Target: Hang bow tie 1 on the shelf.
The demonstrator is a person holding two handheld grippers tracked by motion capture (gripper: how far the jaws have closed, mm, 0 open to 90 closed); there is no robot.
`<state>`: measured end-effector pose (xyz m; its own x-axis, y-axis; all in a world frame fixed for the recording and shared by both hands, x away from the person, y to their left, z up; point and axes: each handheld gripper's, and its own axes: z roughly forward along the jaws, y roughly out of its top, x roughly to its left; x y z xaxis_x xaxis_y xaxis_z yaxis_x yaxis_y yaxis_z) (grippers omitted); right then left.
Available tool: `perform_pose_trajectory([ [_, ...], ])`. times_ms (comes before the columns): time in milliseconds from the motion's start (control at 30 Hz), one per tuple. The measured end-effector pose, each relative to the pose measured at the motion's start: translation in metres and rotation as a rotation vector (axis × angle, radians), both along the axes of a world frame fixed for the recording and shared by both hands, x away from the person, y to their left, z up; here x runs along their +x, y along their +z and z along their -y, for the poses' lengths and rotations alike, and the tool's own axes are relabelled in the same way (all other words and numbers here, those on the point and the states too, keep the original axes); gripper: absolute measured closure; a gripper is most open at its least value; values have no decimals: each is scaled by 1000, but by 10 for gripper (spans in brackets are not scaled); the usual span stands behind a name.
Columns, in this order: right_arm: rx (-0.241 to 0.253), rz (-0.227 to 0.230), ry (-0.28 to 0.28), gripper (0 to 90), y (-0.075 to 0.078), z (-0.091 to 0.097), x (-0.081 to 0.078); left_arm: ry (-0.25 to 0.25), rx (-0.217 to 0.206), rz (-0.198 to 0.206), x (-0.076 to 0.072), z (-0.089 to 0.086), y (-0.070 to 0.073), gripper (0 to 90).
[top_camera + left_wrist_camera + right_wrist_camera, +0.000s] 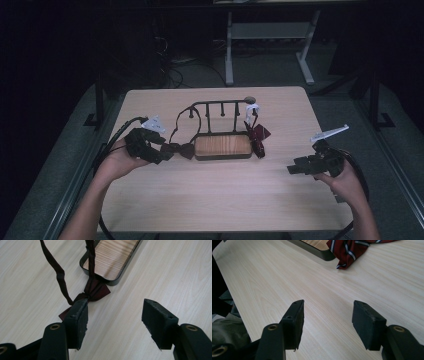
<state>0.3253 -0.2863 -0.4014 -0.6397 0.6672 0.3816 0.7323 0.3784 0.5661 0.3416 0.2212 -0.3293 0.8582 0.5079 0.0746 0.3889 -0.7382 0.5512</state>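
Note:
A dark maroon bow tie (182, 149) (96, 290) lies on the table just left of a black rack's wooden base (222, 146) (112, 255). Its strap (60, 275) loops up to the rack's top rail (220, 103). My left gripper (165, 152) (115, 312) is open at the tie's left end. One wing of the tie runs under its left jaw, and bare table lies between the pads. A red striped bow tie (257, 135) (354, 250) with a white tag (252, 109) hangs at the rack's right end. My right gripper (292, 169) (327, 312) stands open over bare table, to the right.
The light wooden table (215, 200) has a round hole (248, 99) near its back edge. A white desk frame (270, 45) stands on the floor beyond. Cables trail from both grippers off the table's sides.

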Motion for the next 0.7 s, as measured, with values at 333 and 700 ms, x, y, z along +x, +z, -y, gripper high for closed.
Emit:
perform_pose_trajectory([
  [333, 0, 0, 3, 428, -1, 0, 0, 0, -6, -8, -7, -3, -11, 379],
  [700, -6, -3, 5, 428, -2, -3, 0, 11, -16, -4, -17, -7, -28, 364],
])
